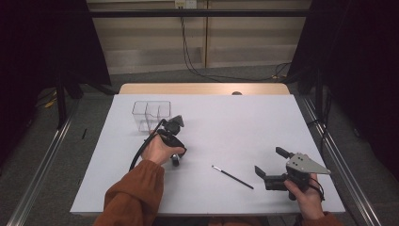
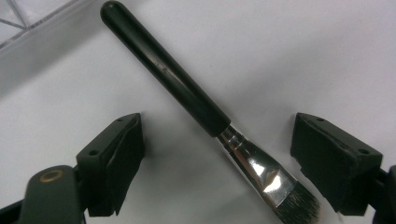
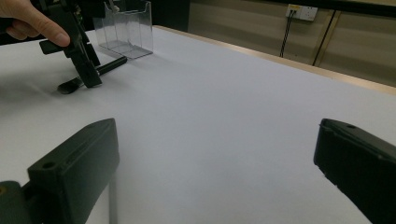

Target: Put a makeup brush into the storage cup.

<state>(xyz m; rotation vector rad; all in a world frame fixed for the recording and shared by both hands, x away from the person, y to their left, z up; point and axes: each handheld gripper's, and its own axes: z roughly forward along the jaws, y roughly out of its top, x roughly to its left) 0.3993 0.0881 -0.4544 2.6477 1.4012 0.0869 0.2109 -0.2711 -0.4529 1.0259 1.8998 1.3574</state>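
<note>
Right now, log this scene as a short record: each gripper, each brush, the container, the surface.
left gripper: jaws open, straddling the flat brush, pads not touching it
flat brush: black handle, silver ferrule, lying on the table
right gripper: jaws open, nothing between them, resting near the table's front edge
thin brush: lying loose between the two grippers
clear organizer: upright, divided into compartments, beyond the left gripper
table: white top

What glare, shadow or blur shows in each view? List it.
High view: dim, dark at the sides, the white table evenly lit. Left gripper view: sharp glare on the black-handled flat brush's silver ferrule. Right gripper view: the near black claw pads blurred, the clear plastic organiser sharper.
</note>
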